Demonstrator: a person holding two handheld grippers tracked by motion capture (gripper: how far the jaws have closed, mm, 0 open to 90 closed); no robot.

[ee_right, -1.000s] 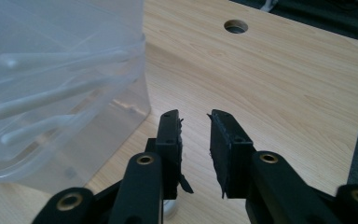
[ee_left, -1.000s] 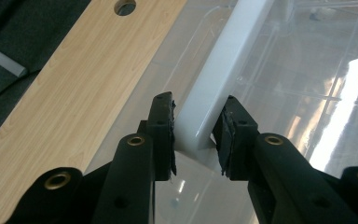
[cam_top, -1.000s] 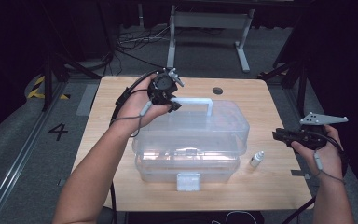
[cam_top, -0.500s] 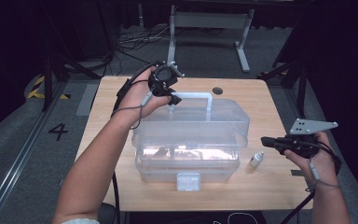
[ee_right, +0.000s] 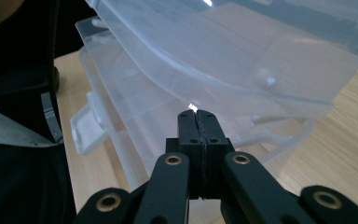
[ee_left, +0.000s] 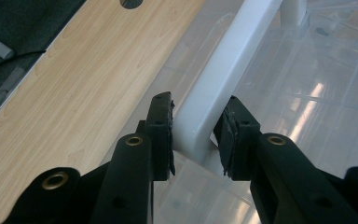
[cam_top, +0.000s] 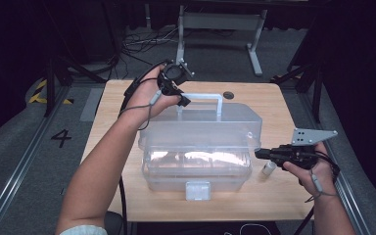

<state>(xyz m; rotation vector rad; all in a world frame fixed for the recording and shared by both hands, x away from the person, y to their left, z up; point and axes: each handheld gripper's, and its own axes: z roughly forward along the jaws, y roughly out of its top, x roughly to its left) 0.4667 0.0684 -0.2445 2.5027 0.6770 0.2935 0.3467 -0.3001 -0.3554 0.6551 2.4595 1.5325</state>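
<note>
Fingers of the left gripper (ee_left: 193,135) pinch the white handle (ee_left: 223,79) of the clear plastic box (cam_top: 200,142), whose lid (cam_top: 210,125) stands lifted above the base in the middle of the wooden surface (cam_top: 127,196). At the box's right end, the right gripper (cam_top: 259,153) has its fingers pressed together on nothing, tips just beside the gap under the lid. A small white tube (cam_top: 268,168) lies near it.
</note>
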